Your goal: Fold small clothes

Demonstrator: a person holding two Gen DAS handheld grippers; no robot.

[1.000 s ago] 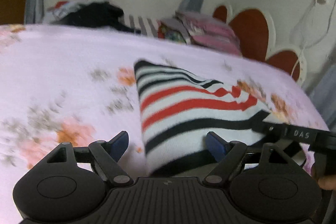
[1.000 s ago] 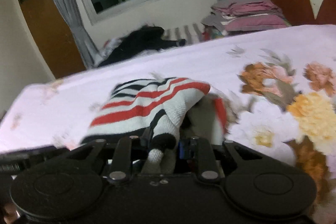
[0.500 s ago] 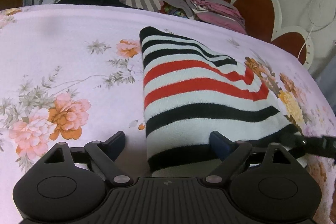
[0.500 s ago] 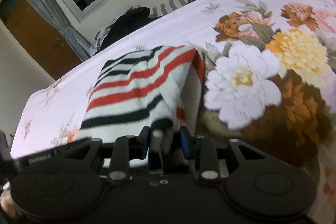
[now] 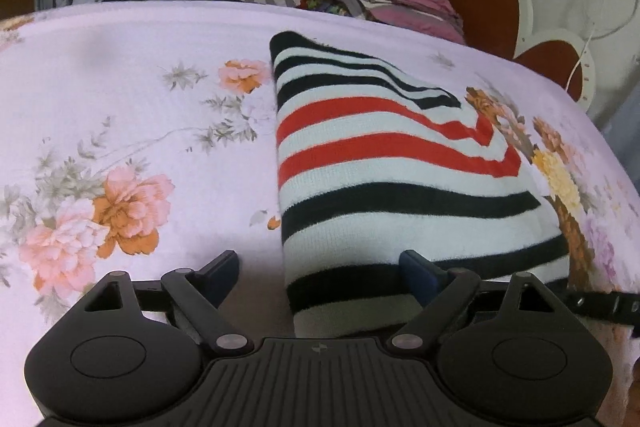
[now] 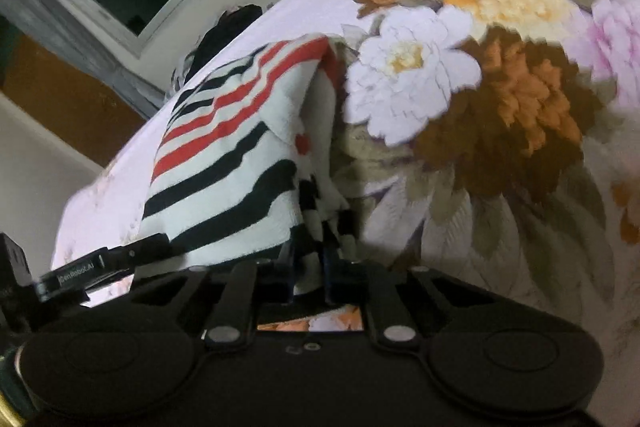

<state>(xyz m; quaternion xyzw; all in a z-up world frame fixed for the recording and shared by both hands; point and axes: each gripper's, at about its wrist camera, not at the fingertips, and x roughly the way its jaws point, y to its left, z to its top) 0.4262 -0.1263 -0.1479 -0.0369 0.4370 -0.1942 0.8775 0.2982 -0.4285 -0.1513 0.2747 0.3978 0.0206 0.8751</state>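
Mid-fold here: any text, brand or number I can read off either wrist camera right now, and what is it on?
"GenRobot.AI": white print on the black bar of the left gripper, seen in the right wrist view; the first letter is partly cut off.
Small round emblem on the left gripper's black ribbed body: a symbol, no letters.
The red, black and white striped knit garment shows no readable text.

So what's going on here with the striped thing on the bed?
A person with a gripper in each hand is folding a small striped sweater on a floral bedsheet. The right tool is closing on a bunched edge of the sweater, which sits between its fingers. The left tool stands open at the sweater's near corner, gripping nothing.
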